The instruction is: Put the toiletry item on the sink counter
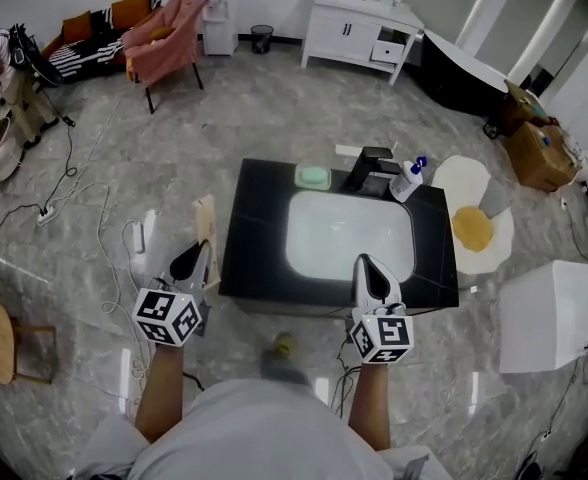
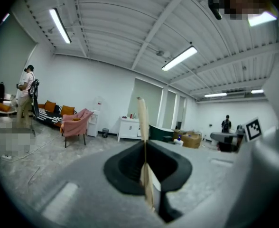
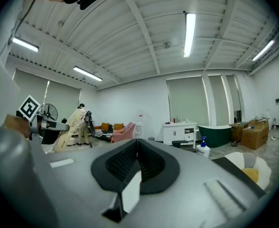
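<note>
A black sink counter (image 1: 252, 230) with a white basin (image 1: 349, 236) stands in the middle of the floor. At its back edge are a black faucet (image 1: 371, 168), a green soap dish (image 1: 313, 177) and a white bottle with a blue top (image 1: 406, 180), also in the right gripper view as the bottle (image 3: 203, 147). My left gripper (image 1: 196, 255) is shut and empty, off the counter's left side, above the floor. Also shut and empty, my right gripper (image 1: 366, 264) hangs over the counter's front edge by the basin. Both pairs of jaws press together in the gripper views (image 2: 141, 103) (image 3: 137, 141).
A wooden board (image 1: 207, 230) leans by the counter's left side, with cables (image 1: 94, 230) on the floor. A white box (image 1: 552, 315) and a round white and yellow mat (image 1: 477, 228) lie to the right. A white cabinet (image 1: 359, 28), a pink armchair (image 1: 164, 43) and a person (image 1: 4, 73) are farther back.
</note>
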`<state>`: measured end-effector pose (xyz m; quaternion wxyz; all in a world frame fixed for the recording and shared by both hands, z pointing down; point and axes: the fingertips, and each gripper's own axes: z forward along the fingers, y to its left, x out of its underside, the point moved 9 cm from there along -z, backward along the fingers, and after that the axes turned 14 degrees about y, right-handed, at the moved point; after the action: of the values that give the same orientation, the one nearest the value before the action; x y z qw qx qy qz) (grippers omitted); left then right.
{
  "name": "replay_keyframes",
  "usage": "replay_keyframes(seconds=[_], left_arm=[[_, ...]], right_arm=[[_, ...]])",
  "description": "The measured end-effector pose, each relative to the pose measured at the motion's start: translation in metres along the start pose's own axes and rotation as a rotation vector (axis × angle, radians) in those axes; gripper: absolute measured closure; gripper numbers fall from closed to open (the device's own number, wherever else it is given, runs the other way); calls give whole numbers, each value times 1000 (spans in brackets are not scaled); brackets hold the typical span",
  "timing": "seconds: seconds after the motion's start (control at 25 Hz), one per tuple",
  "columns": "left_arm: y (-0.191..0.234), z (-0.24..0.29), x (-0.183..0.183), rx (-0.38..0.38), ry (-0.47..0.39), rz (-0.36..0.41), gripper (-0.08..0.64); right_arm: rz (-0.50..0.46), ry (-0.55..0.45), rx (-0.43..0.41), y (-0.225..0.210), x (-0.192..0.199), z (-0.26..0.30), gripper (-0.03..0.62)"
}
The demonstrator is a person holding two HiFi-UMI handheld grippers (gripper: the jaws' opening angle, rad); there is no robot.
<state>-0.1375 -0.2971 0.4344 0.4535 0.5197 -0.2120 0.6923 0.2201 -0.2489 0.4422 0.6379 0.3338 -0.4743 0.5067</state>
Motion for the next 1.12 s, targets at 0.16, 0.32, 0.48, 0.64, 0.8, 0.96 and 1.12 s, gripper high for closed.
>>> replay_keyframes(seconds=[0.16, 0.32, 0.48, 0.64, 0.8, 0.96, 1.12], left_arm=[[-2, 31, -11, -15, 6, -4, 555], [-6, 58, -30, -29, 1, 2, 555], [-14, 83, -41, -35, -3, 15, 555], [-23, 99, -45, -45, 8, 20, 555], [-26, 108, -52, -57, 13, 29, 555], [-25, 111, -56, -55, 24, 30, 555], [-21, 114, -58, -40, 31, 28, 555]], right_arm=[[0, 1, -19, -26, -10, 29, 588], [-2, -4, -49, -48, -23, 51, 589], [2, -4, -65, -69, -27, 70, 588], [10, 1, -85, -84, -29, 83, 588], [20, -11, -112, -92, -36, 95, 589], [20, -4, -126, -91, -39, 104, 589], [13, 0, -135, -84, -42, 112, 589]])
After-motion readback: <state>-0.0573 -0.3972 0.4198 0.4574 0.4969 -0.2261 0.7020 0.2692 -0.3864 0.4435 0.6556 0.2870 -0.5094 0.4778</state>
